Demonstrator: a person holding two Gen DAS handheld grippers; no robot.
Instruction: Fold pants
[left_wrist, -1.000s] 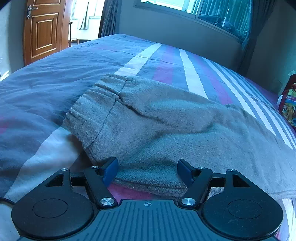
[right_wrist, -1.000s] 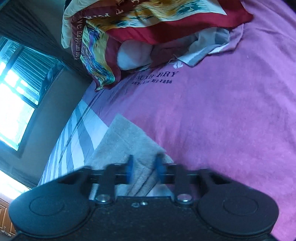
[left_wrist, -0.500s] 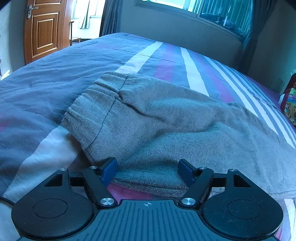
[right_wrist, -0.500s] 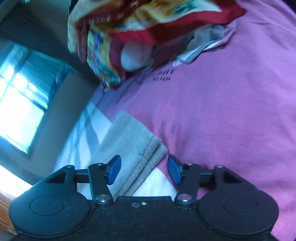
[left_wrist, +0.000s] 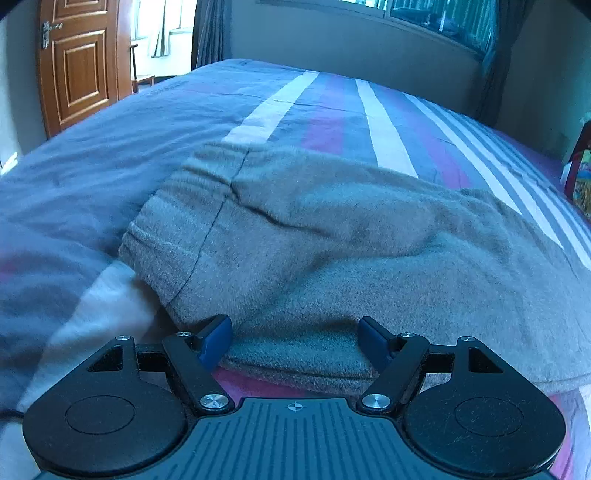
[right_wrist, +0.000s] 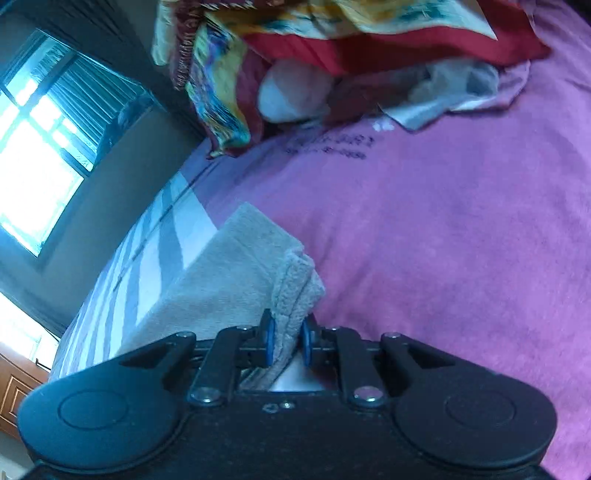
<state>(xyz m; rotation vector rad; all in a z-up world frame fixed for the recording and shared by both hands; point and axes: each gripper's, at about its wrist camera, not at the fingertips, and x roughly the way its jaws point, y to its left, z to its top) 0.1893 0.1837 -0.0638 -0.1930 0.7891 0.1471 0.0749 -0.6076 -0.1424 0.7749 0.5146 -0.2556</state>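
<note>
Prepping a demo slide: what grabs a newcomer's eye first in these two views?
The grey pants sprawled across the striped bedspread, with the left tongs spread wide at their near edge. In the right wrist view, the right tongs are closing on the pants' cuff, below a loud red and yellow cloth.

We've got the bed (left_wrist: 110, 155) filling the left wrist view, its cover mostly grey-blue with white and magenta stripes (left_wrist: 384, 136) running away toward the far edge. Lying flat across it we see the grey pants (left_wrist: 332, 251), elastic waistband on the left, fabric a little rumpled. Over on the right wrist view we're looking at the magenta part of the bed cover (right_wrist: 461, 258), dark printed lettering on it too blurred to read. One cuffed end of the pants lies right at its edge, and a colourful blanket (right_wrist: 332, 33) is heaped beyond, pale cloth (right_wrist: 454, 96) bunched beside it.
</note>
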